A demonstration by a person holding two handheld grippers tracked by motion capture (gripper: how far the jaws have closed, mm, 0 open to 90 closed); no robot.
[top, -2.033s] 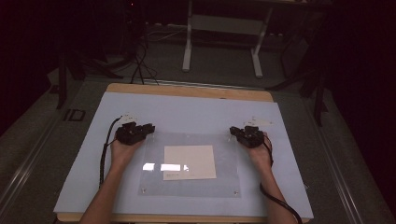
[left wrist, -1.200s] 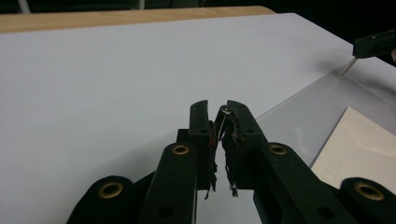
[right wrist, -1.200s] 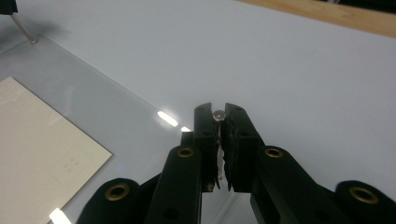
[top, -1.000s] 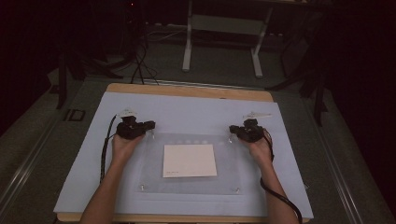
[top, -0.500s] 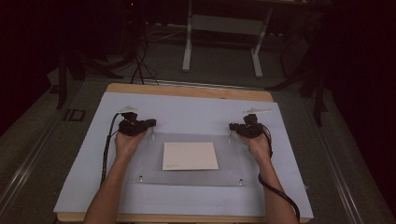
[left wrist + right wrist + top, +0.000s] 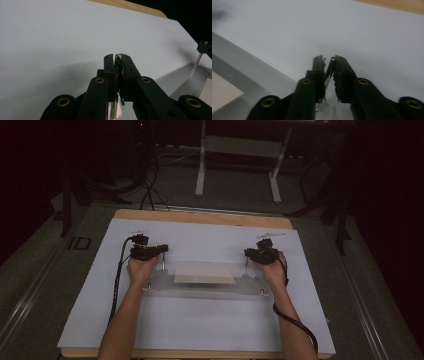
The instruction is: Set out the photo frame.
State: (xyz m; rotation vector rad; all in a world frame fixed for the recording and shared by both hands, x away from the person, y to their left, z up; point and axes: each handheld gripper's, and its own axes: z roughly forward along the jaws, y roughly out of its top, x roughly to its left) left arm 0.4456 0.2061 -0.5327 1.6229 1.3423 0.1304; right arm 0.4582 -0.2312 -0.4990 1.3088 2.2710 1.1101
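Note:
A clear acrylic plate [image 6: 205, 289] carries a beige sheet [image 6: 205, 275] and has thin metal pins at its corners. Its far edge is tilted up off the white mat [image 6: 200, 325]. My left gripper [image 6: 162, 251] [image 6: 116, 57] is shut on the far left pin [image 6: 118, 56], whose tip shows between the jaw tips. My right gripper [image 6: 248, 254] [image 6: 329, 59] has just been opening its jaws. The far right pin [image 6: 329, 71] leans loosely between them with a gap showing. The plate edge [image 6: 242, 67] and the sheet [image 6: 222, 92] lie to the left in the right gripper view.
The mat covers a wooden table [image 6: 200, 217]. Two small thin items lie on the mat's far part, one at the left [image 6: 137, 232] and one at the right [image 6: 272, 235]. Cables trail from both grippers along the forearms. A metal stand [image 6: 235, 150] is on the floor beyond.
The plate lay flat on the mat; its far edge has come up and it now tilts toward the person. The right jaws have parted a little around their pin.

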